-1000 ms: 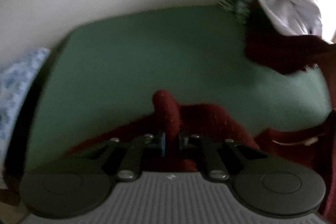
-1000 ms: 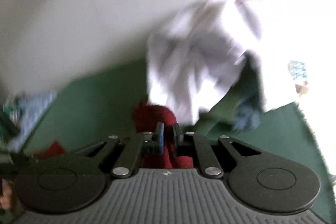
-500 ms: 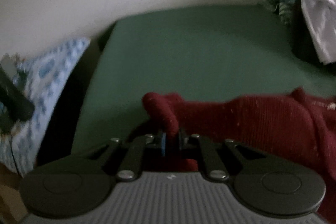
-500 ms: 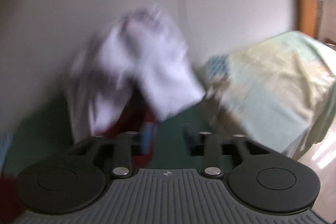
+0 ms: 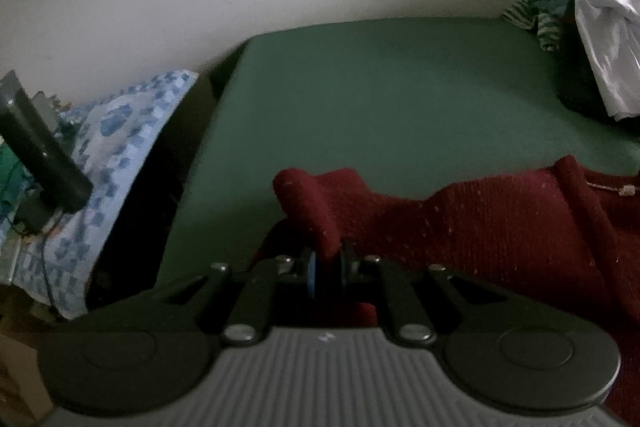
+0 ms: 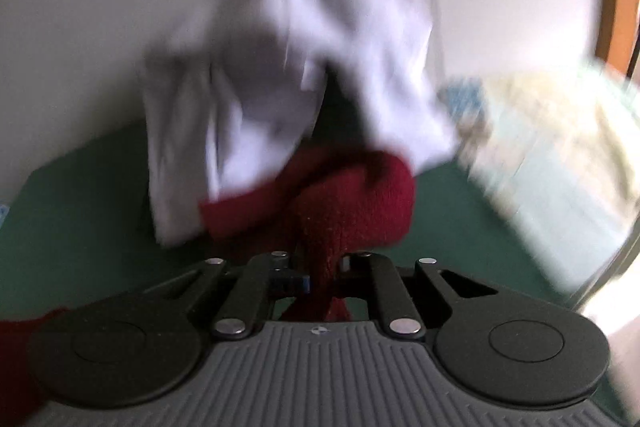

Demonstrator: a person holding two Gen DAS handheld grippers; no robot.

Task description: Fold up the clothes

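Dark red knit sweater (image 5: pixel 500 227) lies spread on the green surface (image 5: pixel 400 99), near edge, running off to the right in the left wrist view. Fabric is a ribbed, fuzzy knit w/ pale lint specks; a thick rolled hem or seam crosses it diagonally at right, and a thin pale cord w/ a small tag sits near that edge.

Left gripper (image 5: pixel 327 269) is pinched tight on a raised fold of the sweater; the fold stands up like a short rolled tube just ahead of the pads, blue pad visible on the left side.

Right gripper (image 6: pixel 323 273) has its jaws just closed again, now clamped on another bunch of the same red knit (image 6: pixel 352 203), which bulges in a rounded lump above the fingers. View is motion-blurred.

Behind that lump: a white garment (image 6: pixel 304 67) heaped w/ darker clothes, touching the red knit. In the left view the same pile, incl. a striped green piece (image 5: pixel 540 15), sits at the far right corner against the wall. Blue-patterned cloth (image 5: pixel 116 155) is off the left edge of the surface.
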